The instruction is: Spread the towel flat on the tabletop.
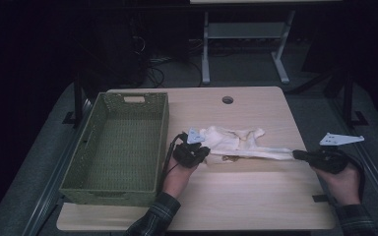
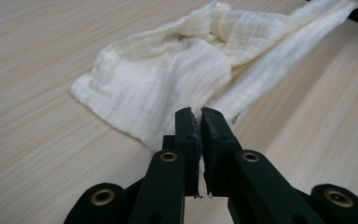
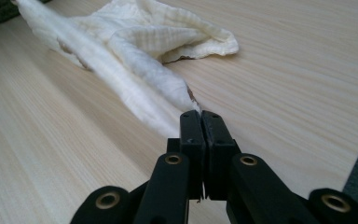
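- A crumpled cream muslin cloth (image 1: 236, 142) is stretched into a twisted strip across the wooden table (image 1: 236, 201).
- One end is pinched by the closed left gripper (image 1: 203, 151), the other by the closed right gripper (image 1: 295, 155).

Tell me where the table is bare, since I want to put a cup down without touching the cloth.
Bare wood runs along the near edge of the table, between the two forearms, and along the far edge around the round hole. The middle is crowded: the white cloth stretches between the left tongs and the right tongs. The green basket takes the left side.
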Demonstrator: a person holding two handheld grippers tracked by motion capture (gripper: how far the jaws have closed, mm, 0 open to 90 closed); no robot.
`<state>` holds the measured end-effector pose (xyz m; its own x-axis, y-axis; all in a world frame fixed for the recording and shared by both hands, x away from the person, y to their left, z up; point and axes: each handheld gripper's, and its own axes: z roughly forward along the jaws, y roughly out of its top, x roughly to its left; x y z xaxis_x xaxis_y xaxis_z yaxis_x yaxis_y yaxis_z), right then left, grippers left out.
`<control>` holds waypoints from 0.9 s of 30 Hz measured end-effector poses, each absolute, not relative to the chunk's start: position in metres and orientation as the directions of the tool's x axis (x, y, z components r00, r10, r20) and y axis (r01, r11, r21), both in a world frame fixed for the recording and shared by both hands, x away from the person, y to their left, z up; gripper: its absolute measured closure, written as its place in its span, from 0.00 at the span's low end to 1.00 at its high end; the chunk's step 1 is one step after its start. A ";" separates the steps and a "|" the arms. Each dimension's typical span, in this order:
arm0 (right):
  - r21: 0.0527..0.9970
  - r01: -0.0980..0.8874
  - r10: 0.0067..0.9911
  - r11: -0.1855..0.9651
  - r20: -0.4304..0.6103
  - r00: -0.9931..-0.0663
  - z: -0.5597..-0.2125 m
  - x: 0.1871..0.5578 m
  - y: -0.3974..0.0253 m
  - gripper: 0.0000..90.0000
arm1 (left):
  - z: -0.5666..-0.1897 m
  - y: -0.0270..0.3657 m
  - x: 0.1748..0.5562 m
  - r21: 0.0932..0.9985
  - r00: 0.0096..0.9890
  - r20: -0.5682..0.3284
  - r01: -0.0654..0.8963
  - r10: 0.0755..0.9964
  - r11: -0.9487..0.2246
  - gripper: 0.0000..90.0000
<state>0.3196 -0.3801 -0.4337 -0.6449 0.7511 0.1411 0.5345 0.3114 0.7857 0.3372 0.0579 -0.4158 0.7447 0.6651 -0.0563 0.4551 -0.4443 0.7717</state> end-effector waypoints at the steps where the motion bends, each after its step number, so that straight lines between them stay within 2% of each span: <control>1: 0.784 0.538 0.753 0.310 0.143 -0.643 -0.434 0.319 -0.381 0.98 | -0.416 0.057 0.335 0.769 0.748 -0.062 0.458 0.661 -0.446 0.95; 9: 0.757 0.550 0.727 0.353 0.148 -0.671 -0.436 0.300 -0.374 0.98 | -0.410 0.059 0.306 0.761 0.776 -0.073 0.449 0.626 -0.468 0.95; 22: 0.688 0.592 0.693 0.420 0.178 -0.699 -0.451 0.268 -0.368 0.97 | -0.424 0.062 0.273 0.693 0.774 -0.115 0.512 0.623 -0.508 0.94; 24: 0.681 0.590 0.690 0.433 0.171 -0.703 -0.454 0.264 -0.366 0.96 | -0.426 0.060 0.272 0.689 0.773 -0.114 0.514 0.624 -0.511 0.89; 27: 0.690 0.580 0.687 0.433 0.164 -0.708 -0.450 0.264 -0.366 0.84 | -0.427 0.057 0.272 0.693 0.776 -0.110 0.508 0.621 -0.511 0.76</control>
<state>0.2637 -0.3665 -0.4504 -0.7082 0.6867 0.1641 0.5797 0.4329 0.6903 0.2724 0.0574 -0.4272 0.7757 0.6214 -0.1100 0.5078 -0.5111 0.6935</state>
